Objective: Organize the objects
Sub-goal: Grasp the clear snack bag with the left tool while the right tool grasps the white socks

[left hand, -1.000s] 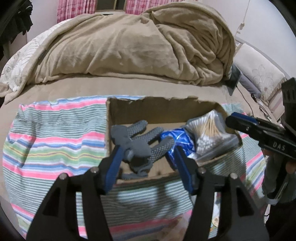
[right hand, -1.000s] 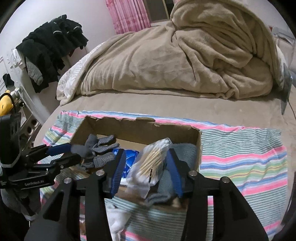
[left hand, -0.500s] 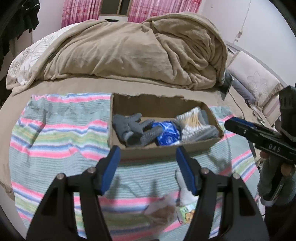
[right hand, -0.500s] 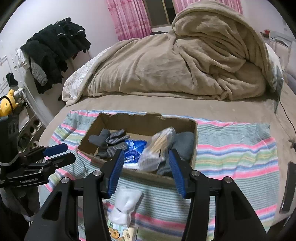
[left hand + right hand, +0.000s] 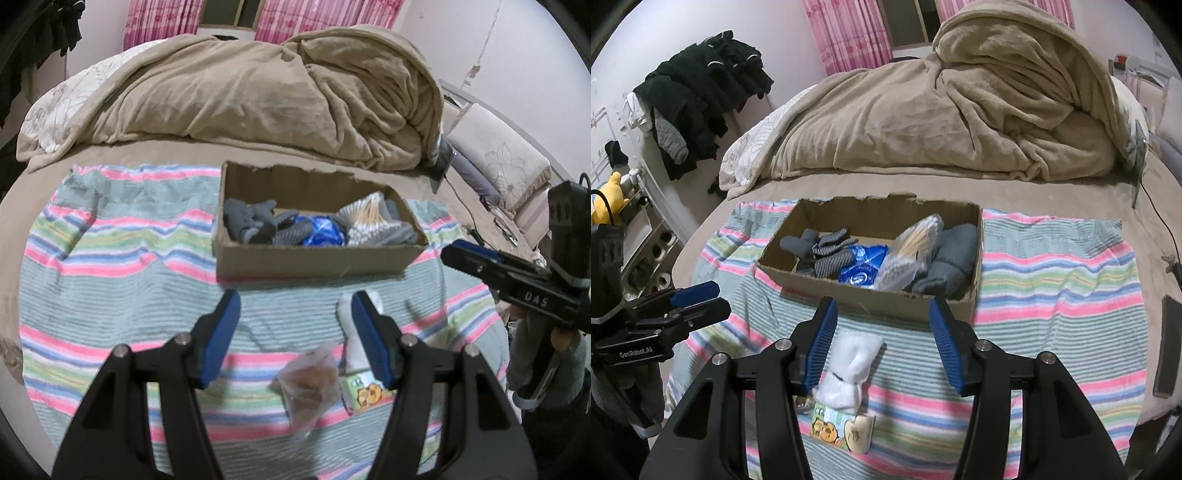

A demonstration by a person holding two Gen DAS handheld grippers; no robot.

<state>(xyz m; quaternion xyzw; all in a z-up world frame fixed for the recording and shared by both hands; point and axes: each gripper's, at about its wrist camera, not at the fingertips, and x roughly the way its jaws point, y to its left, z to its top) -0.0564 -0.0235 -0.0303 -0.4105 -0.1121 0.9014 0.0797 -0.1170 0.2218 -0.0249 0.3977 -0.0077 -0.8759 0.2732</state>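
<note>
A cardboard box (image 5: 314, 258) (image 5: 871, 299) sits on a striped towel (image 5: 122, 258) on the bed. Inside it lie grey gloves (image 5: 251, 221) (image 5: 820, 247), a blue packet (image 5: 321, 232), a bag of cotton swabs (image 5: 365, 218) (image 5: 912, 243) and a grey cloth (image 5: 949, 258). In front of the box lie a white sock roll (image 5: 849, 365) (image 5: 349, 332), a clear bag with brown contents (image 5: 310, 384) and a cartoon packet (image 5: 831, 424) (image 5: 364, 397). My left gripper (image 5: 295, 306) hovers open over the towel, holding nothing. My right gripper (image 5: 882, 314) is open beside the sock roll.
A heaped beige blanket (image 5: 258, 92) fills the bed behind the box. A dark phone (image 5: 1169, 343) lies at the towel's right edge, with a cable (image 5: 1160, 218) beyond it. Black clothes (image 5: 701, 92) hang on the left wall near a yellow plush toy (image 5: 609, 192).
Both grippers have drawn back from inside the box to above the towel. The gloves and the swab bag stay in the box. The sock roll, clear bag and packet have come into view.
</note>
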